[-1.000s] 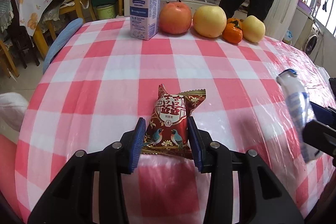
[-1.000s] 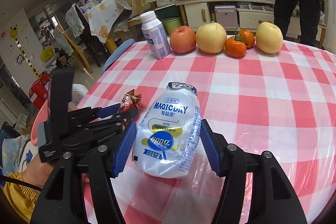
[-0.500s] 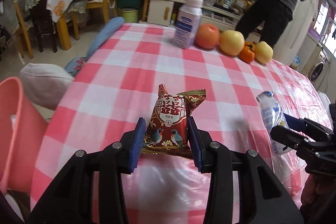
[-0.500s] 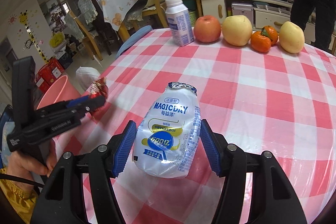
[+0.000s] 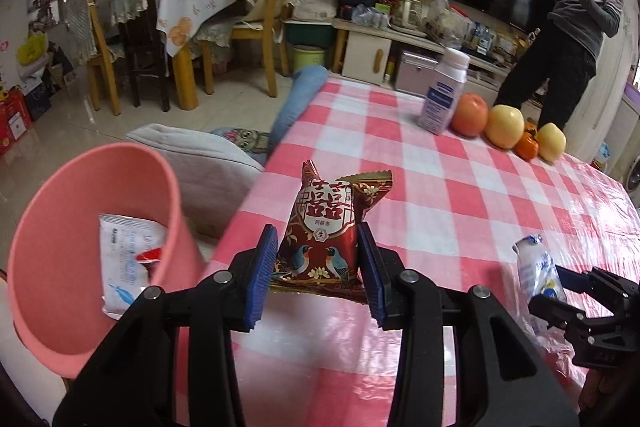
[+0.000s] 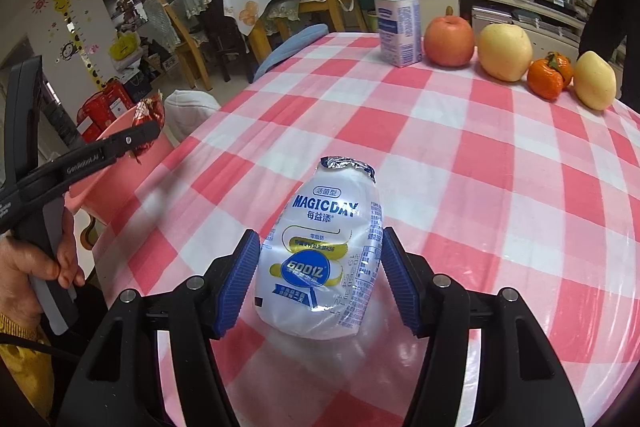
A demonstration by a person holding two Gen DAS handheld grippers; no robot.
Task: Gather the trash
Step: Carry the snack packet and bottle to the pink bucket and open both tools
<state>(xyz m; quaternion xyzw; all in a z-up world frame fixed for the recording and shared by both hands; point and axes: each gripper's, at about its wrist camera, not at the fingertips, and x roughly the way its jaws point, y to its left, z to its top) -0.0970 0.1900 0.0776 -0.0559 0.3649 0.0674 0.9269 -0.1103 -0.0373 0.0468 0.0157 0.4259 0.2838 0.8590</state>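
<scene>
My left gripper [image 5: 318, 263] is shut on a red snack wrapper [image 5: 326, 231] with two birds printed on it, held above the table's left edge. The pink bin [image 5: 52, 267] stands on the floor to its lower left, with a white wrapper [image 5: 124, 267] inside. My right gripper [image 6: 318, 275] is shut on a crumpled white MAGICDAY yogurt bottle [image 6: 324, 259] above the checked tablecloth [image 6: 480, 155]. The left gripper [image 6: 140, 135] and its wrapper also show at left in the right wrist view, over the bin [image 6: 116, 167].
At the table's far edge stand a milk carton [image 6: 398, 23], a red apple [image 6: 448, 41], a yellow apple [image 6: 505, 53], tangerines [image 6: 546, 77] and a pear [image 6: 594, 81]. A grey cushion [image 5: 200, 163] lies beside the bin. A person [image 5: 568, 27] stands at back right.
My left gripper has swung left with the snack wrapper, off the middle of the table toward the pink bin, which has come into view. The right gripper keeps its hold on the bottle.
</scene>
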